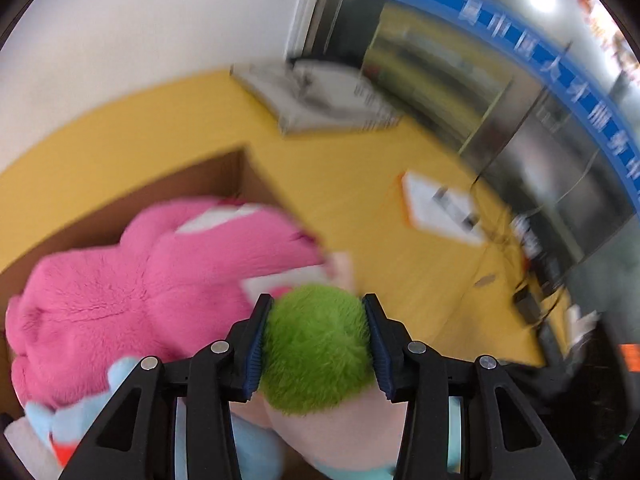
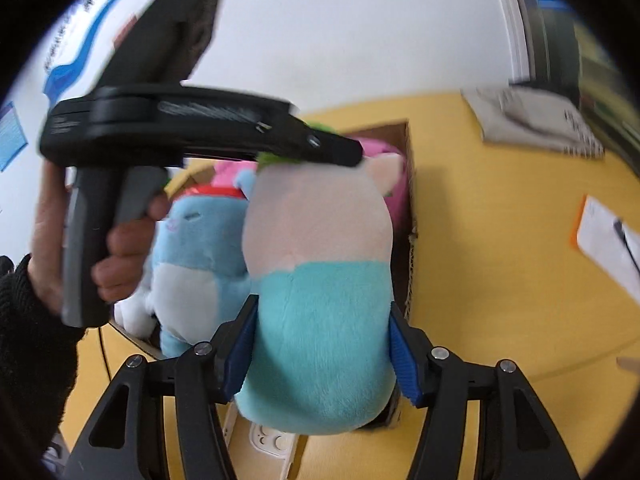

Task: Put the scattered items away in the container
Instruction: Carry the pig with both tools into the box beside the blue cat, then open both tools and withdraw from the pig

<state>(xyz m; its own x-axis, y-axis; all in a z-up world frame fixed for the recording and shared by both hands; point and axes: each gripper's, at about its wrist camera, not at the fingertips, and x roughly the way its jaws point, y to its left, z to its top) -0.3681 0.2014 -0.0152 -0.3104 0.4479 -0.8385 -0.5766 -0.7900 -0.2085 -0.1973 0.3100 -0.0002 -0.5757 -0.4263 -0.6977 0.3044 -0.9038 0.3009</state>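
From the left wrist view, the left tongs [image 1: 318, 344] are closed on the green tuft of a plush doll [image 1: 320, 360], pads pressed into both sides. Just beyond, a pink plush [image 1: 140, 280] lies in the cardboard box [image 1: 224, 172] on the yellow counter [image 1: 360, 184].

From the right wrist view, the right tongs [image 2: 320, 354] clamp the doll's teal lower body, its long axis upright with the green head topmost, over the box's near edge. A blue plush [image 2: 196, 256] stands just beside it.
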